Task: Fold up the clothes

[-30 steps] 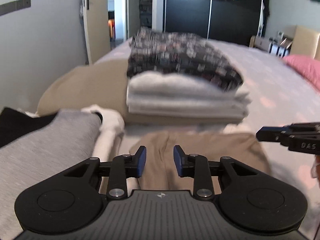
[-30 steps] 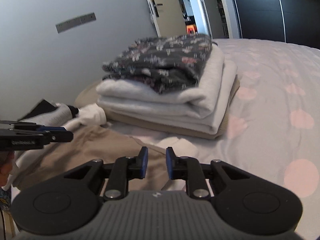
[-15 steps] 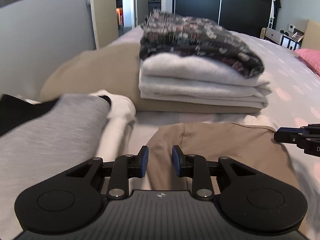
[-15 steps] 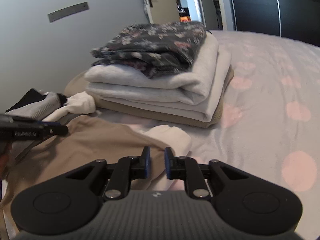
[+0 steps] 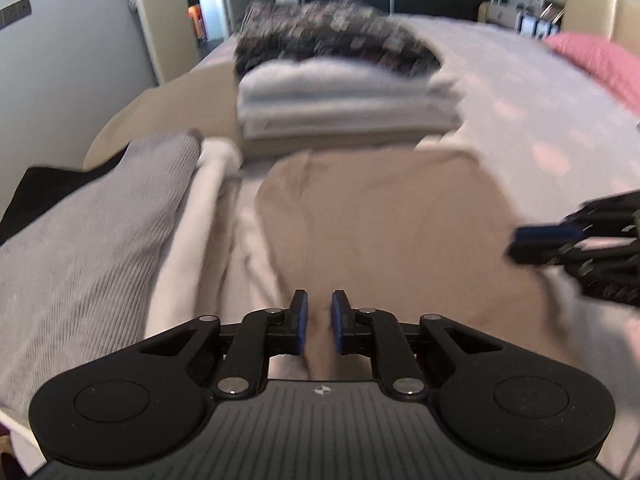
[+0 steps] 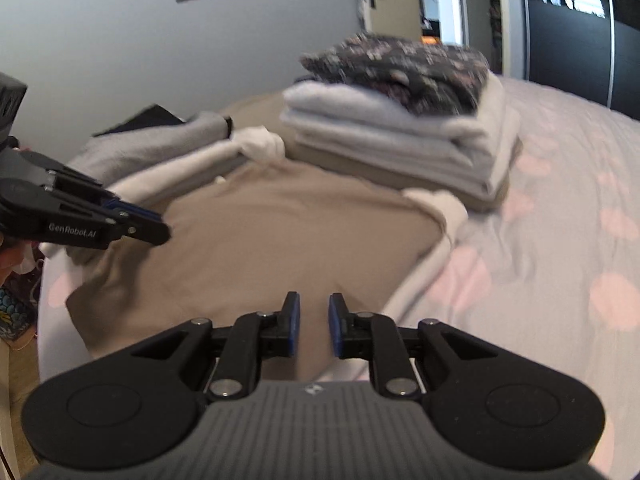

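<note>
Bed (image 6: 560, 200) holds folded stack (image 6: 400, 136); beige garment (image 5: 380, 216) flat; both grippers empty.

Black tongs (image 5: 318, 322), blue pads (image 5: 301, 320), silver screws.

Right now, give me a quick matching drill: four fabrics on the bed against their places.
Things:
1. tan garment
2. patterned garment
3. grey ribbed fabric
4. pink pillow

Places:
A. top of the folded stack
B. far right, at the headboard
C. spread flat under both grippers
D. left of the tan garment

Pairs: 1-C, 2-A, 3-D, 4-B
</note>
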A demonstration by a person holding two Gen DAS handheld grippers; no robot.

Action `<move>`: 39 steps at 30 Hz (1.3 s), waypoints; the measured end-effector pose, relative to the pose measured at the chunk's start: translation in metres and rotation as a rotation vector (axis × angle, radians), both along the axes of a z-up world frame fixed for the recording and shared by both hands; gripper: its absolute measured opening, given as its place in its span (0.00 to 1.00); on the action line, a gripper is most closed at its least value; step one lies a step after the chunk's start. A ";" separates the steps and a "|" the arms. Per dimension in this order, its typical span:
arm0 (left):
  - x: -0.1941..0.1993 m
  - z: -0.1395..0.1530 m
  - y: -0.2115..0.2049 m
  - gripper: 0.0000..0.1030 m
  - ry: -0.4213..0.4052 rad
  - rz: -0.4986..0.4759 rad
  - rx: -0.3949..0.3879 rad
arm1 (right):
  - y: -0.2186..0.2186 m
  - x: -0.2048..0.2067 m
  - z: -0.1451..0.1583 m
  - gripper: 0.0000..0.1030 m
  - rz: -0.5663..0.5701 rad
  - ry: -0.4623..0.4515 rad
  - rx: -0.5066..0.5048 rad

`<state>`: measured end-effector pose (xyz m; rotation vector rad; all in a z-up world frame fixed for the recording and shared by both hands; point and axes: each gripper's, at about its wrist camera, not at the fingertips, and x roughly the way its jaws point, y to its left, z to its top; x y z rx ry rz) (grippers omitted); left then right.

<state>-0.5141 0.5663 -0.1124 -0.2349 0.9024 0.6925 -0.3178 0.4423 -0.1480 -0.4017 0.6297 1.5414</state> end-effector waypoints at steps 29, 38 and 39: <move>-0.059 0.022 -0.047 0.08 0.035 0.130 -0.114 | -0.103 -0.036 0.016 0.37 0.006 0.078 -0.092; -0.040 0.090 -0.111 0.41 -0.066 0.180 0.012 | -0.133 -0.031 0.066 0.58 -0.042 0.090 -0.033; -0.038 0.096 -0.120 0.52 -0.085 0.197 0.024 | -0.136 -0.031 0.072 0.59 -0.045 0.086 -0.025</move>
